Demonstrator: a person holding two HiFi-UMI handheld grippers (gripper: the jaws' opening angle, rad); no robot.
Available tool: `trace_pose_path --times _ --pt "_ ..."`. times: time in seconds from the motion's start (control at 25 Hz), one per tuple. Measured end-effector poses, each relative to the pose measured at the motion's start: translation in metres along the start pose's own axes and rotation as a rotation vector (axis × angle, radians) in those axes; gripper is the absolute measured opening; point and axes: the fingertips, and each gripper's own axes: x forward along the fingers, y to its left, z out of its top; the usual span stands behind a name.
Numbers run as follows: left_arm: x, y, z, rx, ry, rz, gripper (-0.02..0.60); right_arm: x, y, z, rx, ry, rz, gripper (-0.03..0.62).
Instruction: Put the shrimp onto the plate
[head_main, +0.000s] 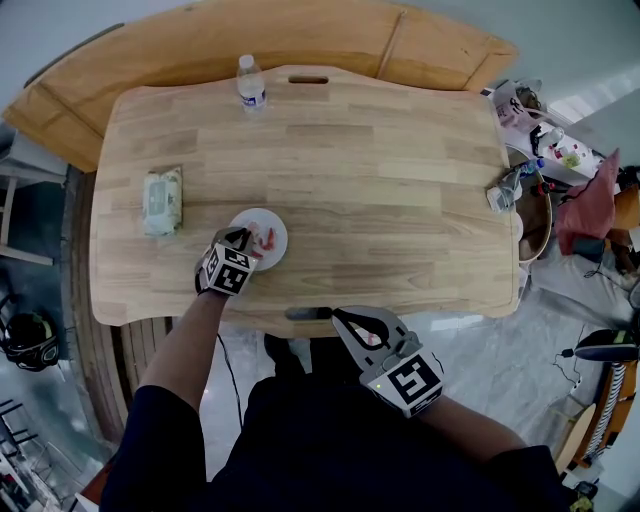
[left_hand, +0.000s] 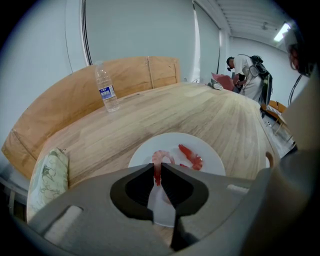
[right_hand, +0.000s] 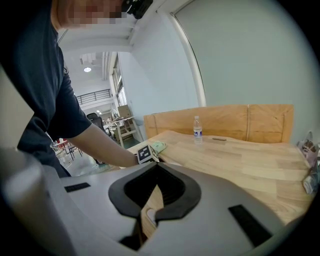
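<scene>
Shrimp is pinched by one end in the left claw, jaws closed to a thin slit on it, the body curling out over the white plate. So it hangs over the near part of the plate. I can't tell if the curled end touches the plate surface. A second shrimp already lies on the plate, just right of the held one and apart from it. The step in hand looks like the release, with this piece nearly done. Next move, my read: lower a touch if needed, part the jaws, then lift straight back. Aim the drop at the plate's middle so it misses the rim and the other shrimp. The right claw is off the worktop, parked at the near edge by the person's body, jaws together with nothing between them. Room: the plate sits near the worktop's near edge, left of centre. A pack of wipes lies to its left, well apart. A water bottle stands at the far edge, well apart. There is wide bare wood to the right and beyond. The only tight spot is the near edge behind the left claw on the way out.
</scene>
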Motion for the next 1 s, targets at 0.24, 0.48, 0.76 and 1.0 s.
trace_pose_path --times 0.24,0.48,0.76,1.0 --pt "0.003 0.000 -0.001 0.016 0.012 0.001 0.049 -0.003 -0.005 -0.002 0.006 0.006 -0.004 0.010" --pt "0.004 0.002 -0.003 0.011 0.017 0.005 0.049 -0.005 -0.005 -0.005 0.006 0.008 -0.004 0.010" --pt "0.005 0.001 -0.002 0.014 0.024 -0.011 0.049 -0.008 -0.007 -0.004 0.016 0.010 -0.014 0.011" --pt "0.002 0.001 0.001 0.016 0.019 -0.013 0.049 -0.011 -0.006 -0.004 0.017 0.005 -0.018 0.011"
